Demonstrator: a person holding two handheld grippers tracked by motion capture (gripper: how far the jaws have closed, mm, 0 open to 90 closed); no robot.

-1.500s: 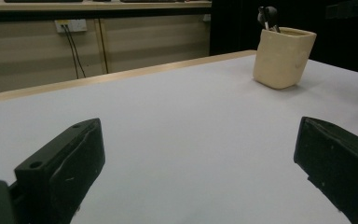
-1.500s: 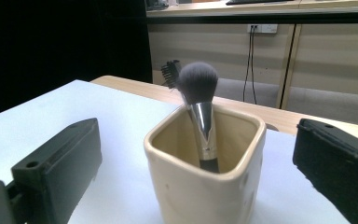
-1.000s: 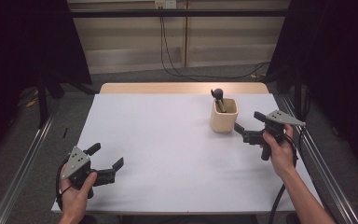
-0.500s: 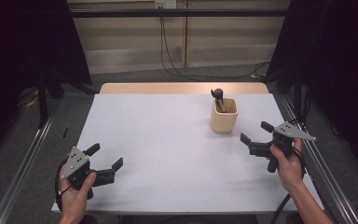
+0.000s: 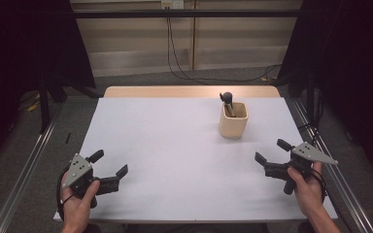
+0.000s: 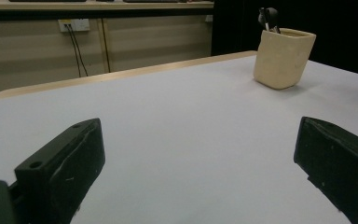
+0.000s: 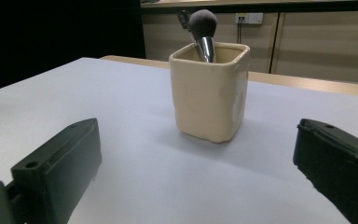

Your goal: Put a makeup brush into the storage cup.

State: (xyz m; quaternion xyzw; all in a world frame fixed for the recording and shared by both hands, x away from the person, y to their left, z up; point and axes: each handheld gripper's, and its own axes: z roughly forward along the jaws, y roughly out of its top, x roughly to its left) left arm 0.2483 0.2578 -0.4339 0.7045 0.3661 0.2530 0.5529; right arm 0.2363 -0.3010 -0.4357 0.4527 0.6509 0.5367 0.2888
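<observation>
A cream square cup (image 5: 233, 121) stands at the back right of the white table (image 5: 175, 136), with a dark makeup brush (image 5: 227, 96) upright in it. My right gripper (image 5: 270, 151) is held open near the front right, well short of the cup, nothing between its jaws. In the right gripper view the cup (image 7: 209, 93) and the brush (image 7: 202, 21) stand straight ahead, beyond my open right gripper (image 7: 196, 144). At the front left corner my left gripper (image 5: 110, 162) is open and empty. The left gripper view has the cup (image 6: 284, 58) far off to the right, past my open left gripper (image 6: 198, 135).
A wooden strip (image 5: 189, 91) runs along the table's far edge. Metal rails (image 5: 26, 160) flank the table on both sides. Black cables (image 5: 184, 73) lie on the floor behind it, below a wall socket (image 5: 171, 4).
My right gripper has drawn back from beside the cup toward the table's near edge, still open. The left gripper has stayed put.
</observation>
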